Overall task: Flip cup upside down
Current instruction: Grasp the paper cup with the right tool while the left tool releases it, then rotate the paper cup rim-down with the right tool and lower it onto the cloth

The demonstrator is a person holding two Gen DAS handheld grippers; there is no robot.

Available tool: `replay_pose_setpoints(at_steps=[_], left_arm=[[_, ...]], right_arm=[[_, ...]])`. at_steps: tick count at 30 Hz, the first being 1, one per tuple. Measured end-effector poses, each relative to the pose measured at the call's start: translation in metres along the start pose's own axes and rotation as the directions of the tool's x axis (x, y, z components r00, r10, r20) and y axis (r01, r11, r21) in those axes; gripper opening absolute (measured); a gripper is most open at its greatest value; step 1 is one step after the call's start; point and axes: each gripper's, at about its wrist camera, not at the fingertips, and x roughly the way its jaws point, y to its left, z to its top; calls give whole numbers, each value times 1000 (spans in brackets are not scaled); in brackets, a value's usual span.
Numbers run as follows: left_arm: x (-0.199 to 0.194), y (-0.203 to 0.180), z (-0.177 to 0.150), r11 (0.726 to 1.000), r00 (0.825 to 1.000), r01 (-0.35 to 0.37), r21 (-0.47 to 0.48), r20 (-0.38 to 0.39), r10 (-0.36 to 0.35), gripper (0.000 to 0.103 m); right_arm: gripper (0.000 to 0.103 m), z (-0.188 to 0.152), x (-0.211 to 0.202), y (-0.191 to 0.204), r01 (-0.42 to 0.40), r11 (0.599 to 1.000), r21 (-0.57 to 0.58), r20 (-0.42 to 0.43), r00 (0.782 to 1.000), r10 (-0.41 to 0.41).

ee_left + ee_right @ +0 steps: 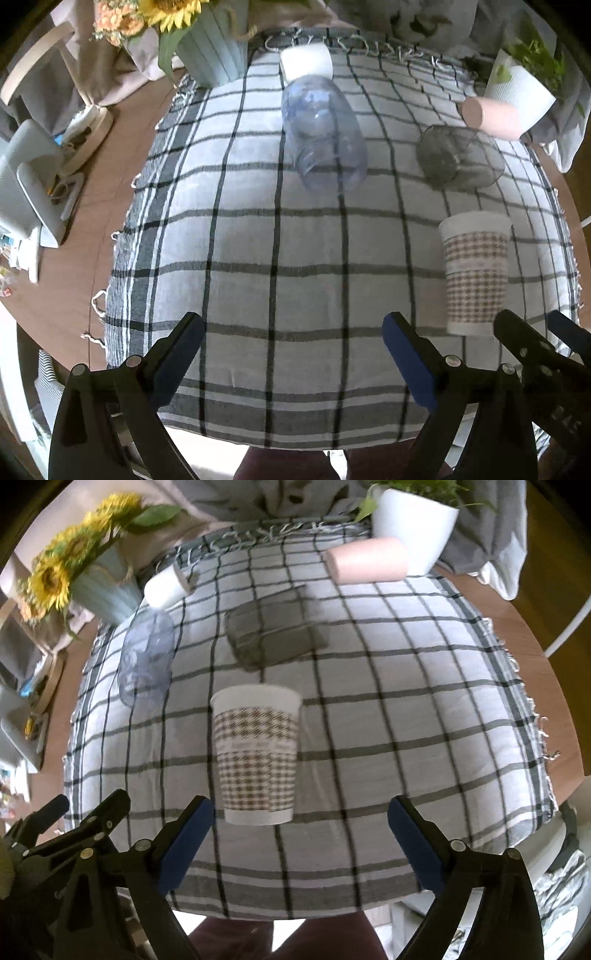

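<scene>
A paper cup (258,753) with a brown houndstooth pattern stands upright, mouth up, on the checked cloth (406,738). My right gripper (299,834) is open and empty, just short of the cup, which sits toward its left finger. In the left wrist view the cup (476,273) is at the right. My left gripper (291,350) is open and empty over the cloth's near part, left of the cup. The right gripper's fingers (517,339) show just in front of the cup.
A clear bluish cup (325,133), a grey glass cup (458,158), a pink cup (491,116) and a white cup (306,61) lie on their sides farther back. A sunflower vase (96,590) and a white plant pot (413,520) stand at the far edge.
</scene>
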Motion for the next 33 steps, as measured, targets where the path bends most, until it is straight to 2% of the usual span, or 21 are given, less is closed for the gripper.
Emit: replay_pose_setpoints(at_steps=[4, 14, 16, 18, 25, 33], left_arm=[[11, 4, -1, 1000, 1000, -3, 9, -24, 3, 99], [24, 5, -2, 1000, 998, 10, 27, -55, -8, 99], [25, 6, -2, 1000, 998, 19, 25, -59, -17, 99], [24, 5, -1, 999, 998, 21, 25, -56, -20, 99], [17, 1, -1, 999, 999, 30, 39, -40, -28, 99], [5, -1, 1, 998, 999, 52, 41, -8, -52, 99]], right_arm=[[86, -1, 18, 10, -6, 1000, -11, -46, 999, 5], [72, -4, 41, 17, -21, 1000, -20, -90, 996, 19], [68, -3, 46, 16, -35, 999, -11, -104, 994, 34], [55, -4, 49, 15, -47, 999, -3, -113, 992, 47], [55, -8, 36, 12, -42, 999, 2, -74, 996, 42], [54, -7, 1, 7, -33, 999, -2, -16, 999, 33]])
